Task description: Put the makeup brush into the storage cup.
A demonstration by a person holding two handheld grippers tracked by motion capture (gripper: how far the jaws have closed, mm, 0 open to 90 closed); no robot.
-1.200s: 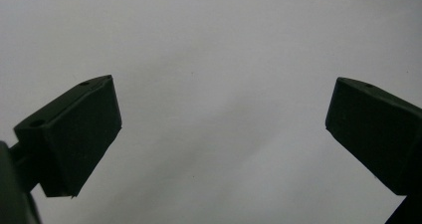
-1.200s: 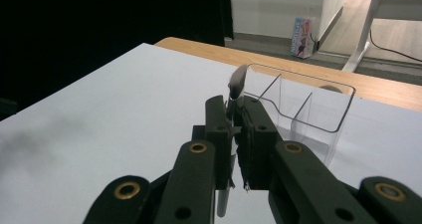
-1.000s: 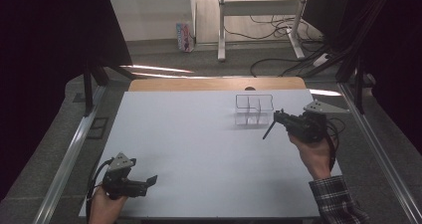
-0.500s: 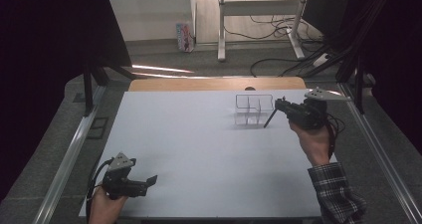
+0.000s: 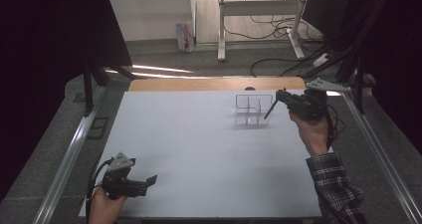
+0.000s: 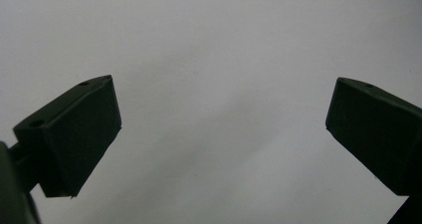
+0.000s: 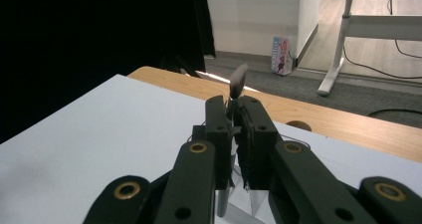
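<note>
A thin dark pen (image 5: 269,111), tilted, is clamped over the clear compartmented organizer (image 5: 254,109).

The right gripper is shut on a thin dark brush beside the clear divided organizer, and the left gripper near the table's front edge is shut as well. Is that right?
Not quite: the left gripper is open, fingers wide apart in the left gripper view. The right gripper is indeed shut on the brush beside the organizer.

You are working at a white table (image 5: 189,154) whose far edge is a strip of bare wood (image 5: 199,83). A clear compartmented holder (image 5: 253,109) stands directly on it toward the far right; its dividers are faint, perhaps forming four cells. The white surface around it is plain.
</note>
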